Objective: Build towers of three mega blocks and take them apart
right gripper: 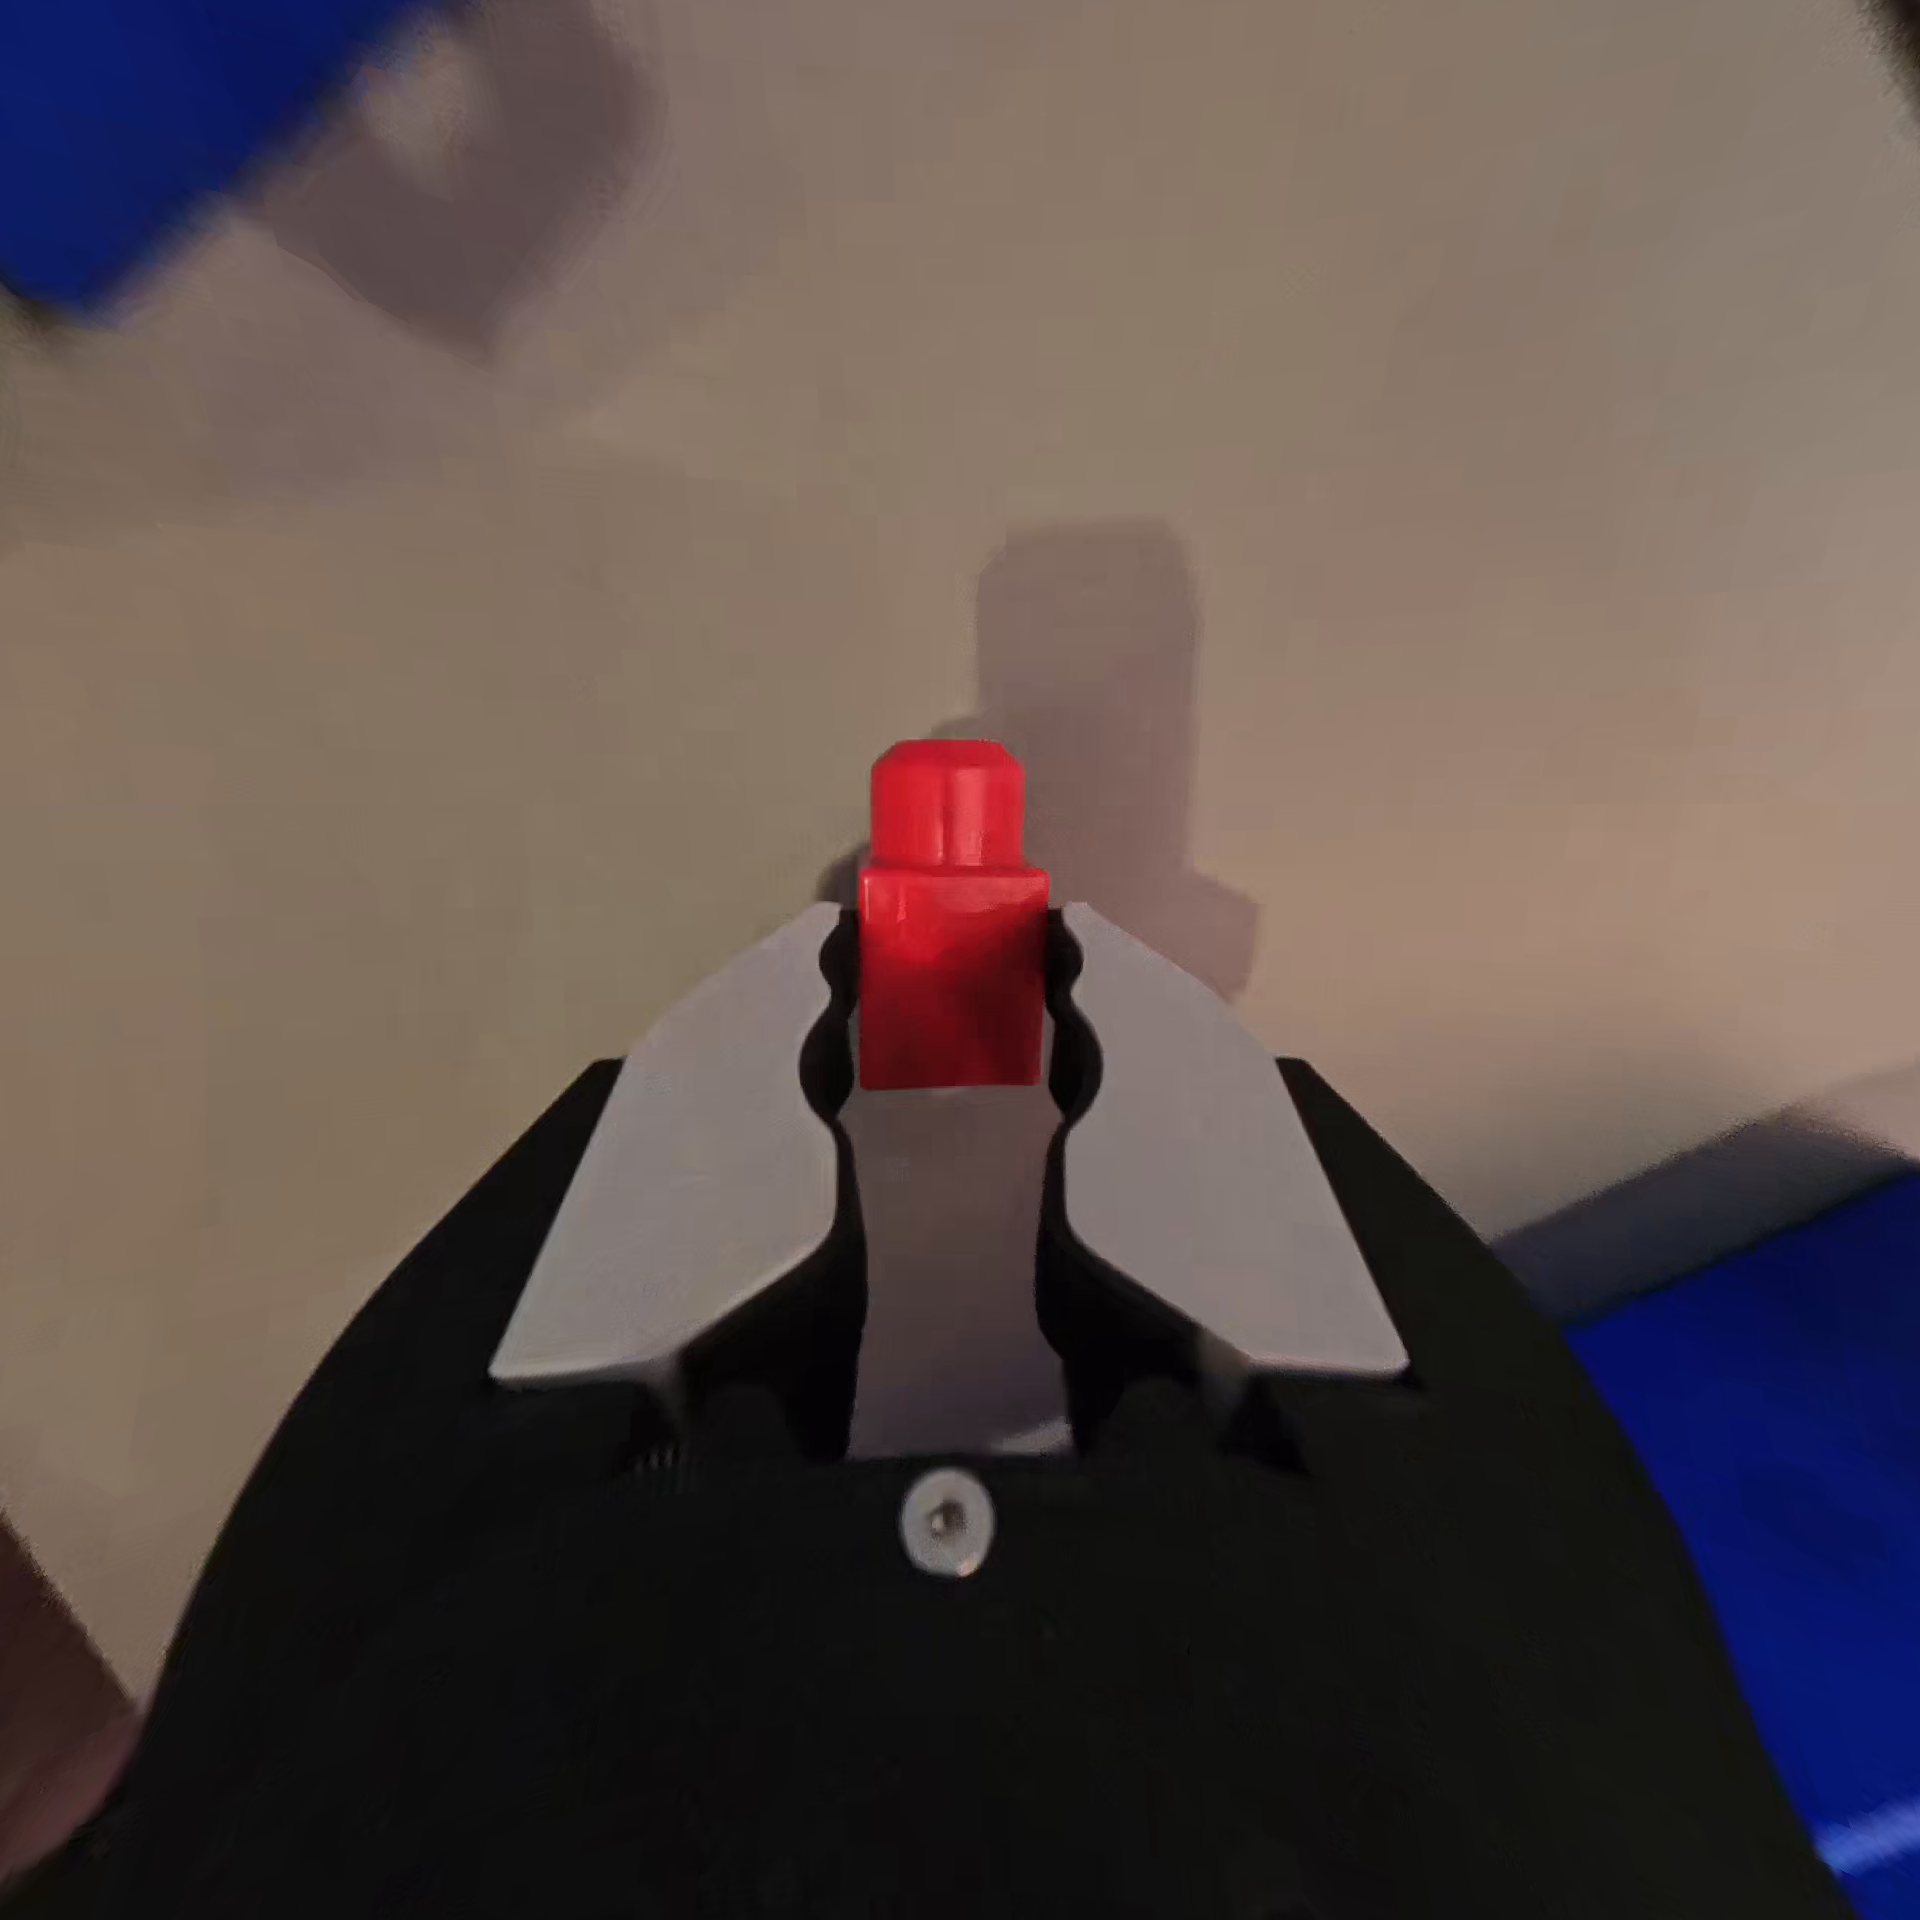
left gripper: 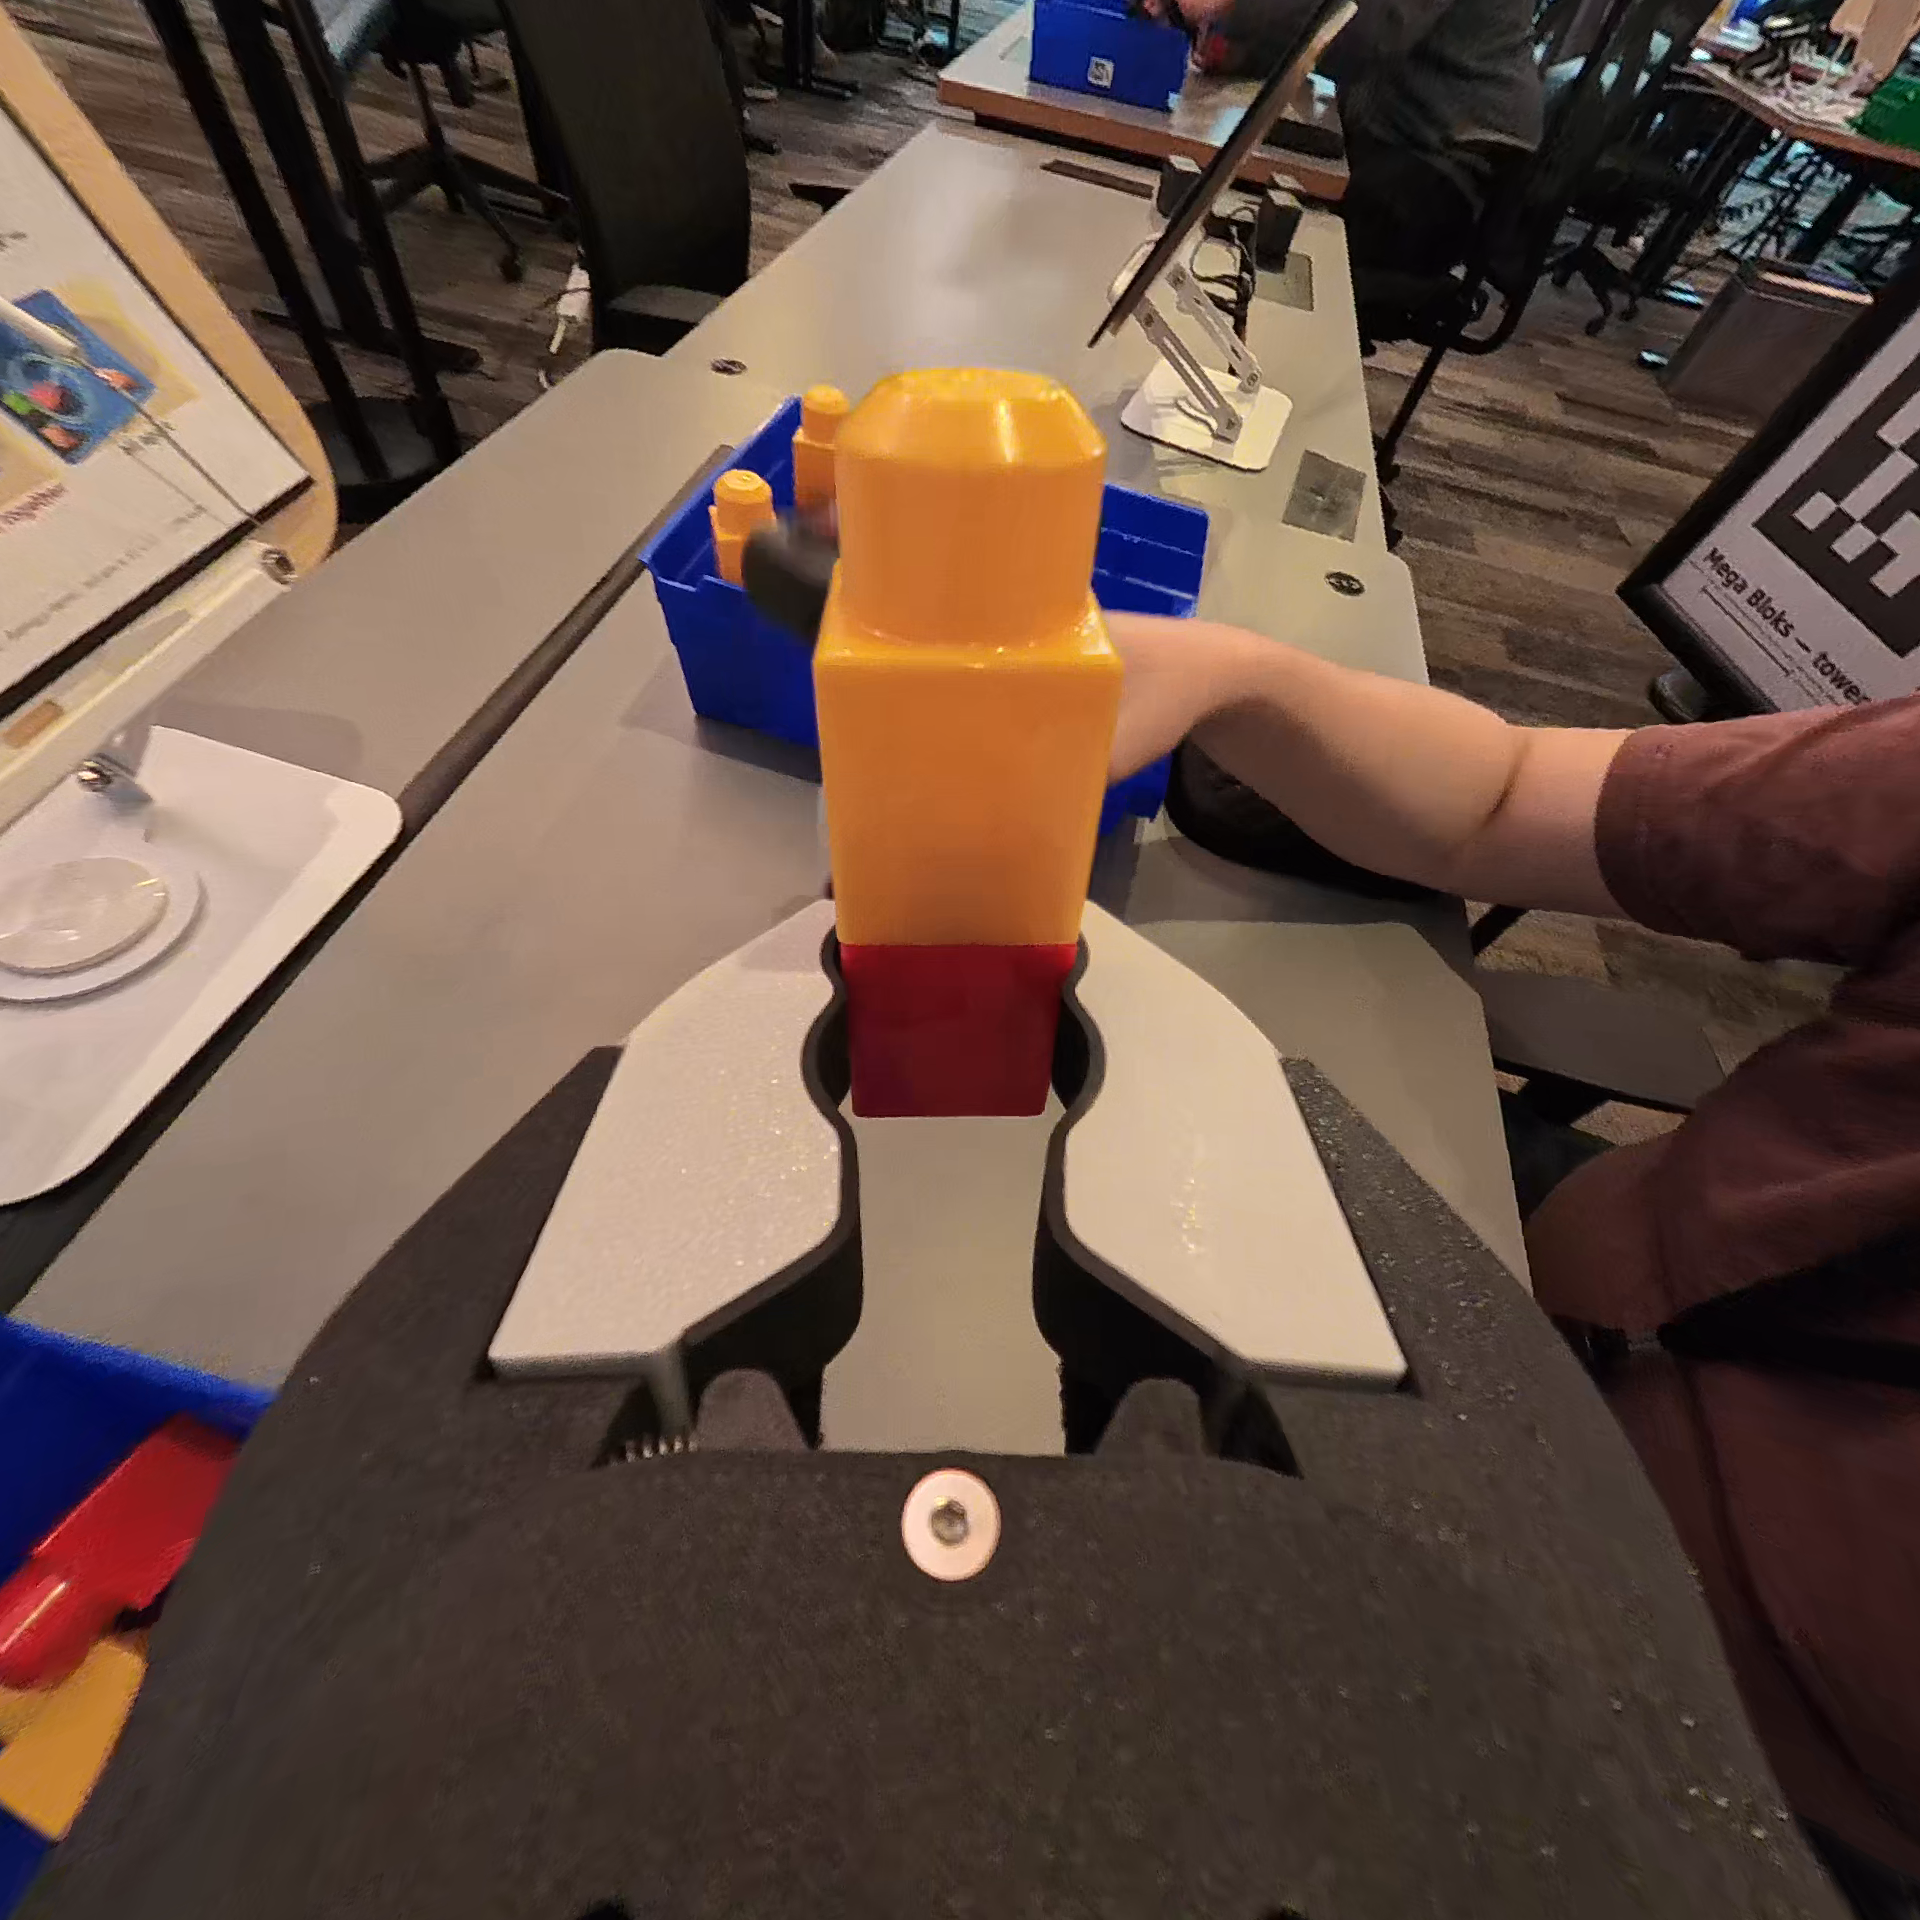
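Grey tabletop (left gripper: 436,935) stretches away, a blue bin (left gripper: 727,644) with orange blocks toward its far edge, where the person's forearm (left gripper: 1351,769) reaches. Up front, the left tool (left gripper: 951,997) is clenched on a red block (left gripper: 945,1039), pads pressing both flanks, with an orange block (left gripper: 966,748) stacked on top. The right tool (right gripper: 951,987) grips a single red block (right gripper: 951,977) between its tips, above the tabletop.

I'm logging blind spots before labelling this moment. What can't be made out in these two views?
- Left wrist view: the right gripper, a dark blur behind the orange block.
- Left wrist view: contents of the far blue bin, partly hidden by that block.
- Right wrist view: blue shapes at the corners, motion-blurred and cut off.
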Tool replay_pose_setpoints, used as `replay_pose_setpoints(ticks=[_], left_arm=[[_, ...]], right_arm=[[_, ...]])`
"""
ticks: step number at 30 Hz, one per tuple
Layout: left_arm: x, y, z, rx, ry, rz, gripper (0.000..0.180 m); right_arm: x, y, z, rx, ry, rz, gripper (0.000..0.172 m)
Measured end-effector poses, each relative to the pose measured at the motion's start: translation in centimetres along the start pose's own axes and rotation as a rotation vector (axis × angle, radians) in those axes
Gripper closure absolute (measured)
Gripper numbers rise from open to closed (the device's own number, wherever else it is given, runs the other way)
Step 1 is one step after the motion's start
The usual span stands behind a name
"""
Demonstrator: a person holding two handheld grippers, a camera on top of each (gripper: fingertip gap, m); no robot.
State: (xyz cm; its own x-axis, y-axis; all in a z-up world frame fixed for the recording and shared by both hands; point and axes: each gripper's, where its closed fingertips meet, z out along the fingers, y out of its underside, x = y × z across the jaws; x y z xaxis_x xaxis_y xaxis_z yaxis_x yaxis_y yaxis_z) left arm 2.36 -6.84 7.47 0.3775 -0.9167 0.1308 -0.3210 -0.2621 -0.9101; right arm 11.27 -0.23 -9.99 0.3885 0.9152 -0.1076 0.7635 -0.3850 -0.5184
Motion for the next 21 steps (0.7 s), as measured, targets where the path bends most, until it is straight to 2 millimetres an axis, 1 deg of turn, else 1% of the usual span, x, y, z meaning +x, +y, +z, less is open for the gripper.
replay_pose_setpoints(ticks=[1, 2, 3, 4, 5, 6, 7, 8, 9, 10, 12, 14, 16, 18, 21], left_arm=[[0.3, 0.0, 0.4, -0.002, 0.015, 0.001, 0.146], [0.6, 0.0, 1.0, -0.003, 0.038, -0.003, 0.146], [1.1, 0.0, 1.8, -0.001, 0.069, -0.010, 0.146], [1.6, 0.0, 2.6, -0.001, 0.105, -0.018, 0.146], [2.1, 0.1, 3.6, -0.002, 0.137, -0.028, 0.146], [2.4, 0.2, 4.6, -0.003, 0.161, -0.037, 0.146], [2.7, 0.5, 5.6, -0.012, 0.181, -0.046, 0.146], [2.9, 0.9, 6.5, -0.033, 0.199, -0.050, 0.146], [3.1, 1.3, 7.2, -0.053, 0.206, -0.049, 0.146], [3.1, 1.5, 7.7, -0.059, 0.205, -0.046, 0.146], [3.6, 1.7, 8.4, -0.067, 0.226, -0.049, 0.146], [3.9, 1.6, 8.6, -0.063, 0.227, -0.046, 0.146], [3.9, 1.8, 8.6, -0.080, 0.222, -0.040, 0.146], [3.7, 1.6, 8.4, -0.072, 0.200, -0.022, 0.146], [3.6, 1.4, 8.1, -0.060, 0.199, -0.021, 0.146]], right_arm=[[-0.3, -1.7, -1.8, 0.120, -0.042, 0.028, 0.137], [-0.7, -3.7, -4.1, 0.271, -0.090, 0.040, 0.137], [-1.3, -5.8, -7.1, 0.454, -0.140, 0.043, 0.137], [-2.1, -7.7, -10.6, 0.654, -0.200, 0.041, 0.137], [-2.9, -9.0, -14.3, 0.855, -0.271, 0.038, 0.137], [-3.8, -9.8, -18.0, 1.036, -0.350, 0.036, 0.137], [-4.7, -9.9, -20.9, 1.173, -0.437, 0.029, 0.137], [-5.6, -9.8, -22.8, 1.254, -0.517, 0.020, 0.137], [-6.0, -9.8, -23.6, 1.295, -0.556, 0.022, 0.137], [-6.2, -9.9, -23.7, 1.318, -0.554, 0.028, 0.137], [-6.8, -10.3, -22.8, 1.320, -0.534, 0.013, 0.137], [-7.4, -10.7, -21.6, 1.294, -0.551, 0.003, 0.137], [-7.7, -11.0, -21.1, 1.306, -0.585, 0.022, 0.137], [-7.3, -11.3, -20.2, 1.297, -0.552, 0.059, 0.137], [-8.0, -11.2, -19.4, 1.248, -0.577, 0.019, 0.137]])
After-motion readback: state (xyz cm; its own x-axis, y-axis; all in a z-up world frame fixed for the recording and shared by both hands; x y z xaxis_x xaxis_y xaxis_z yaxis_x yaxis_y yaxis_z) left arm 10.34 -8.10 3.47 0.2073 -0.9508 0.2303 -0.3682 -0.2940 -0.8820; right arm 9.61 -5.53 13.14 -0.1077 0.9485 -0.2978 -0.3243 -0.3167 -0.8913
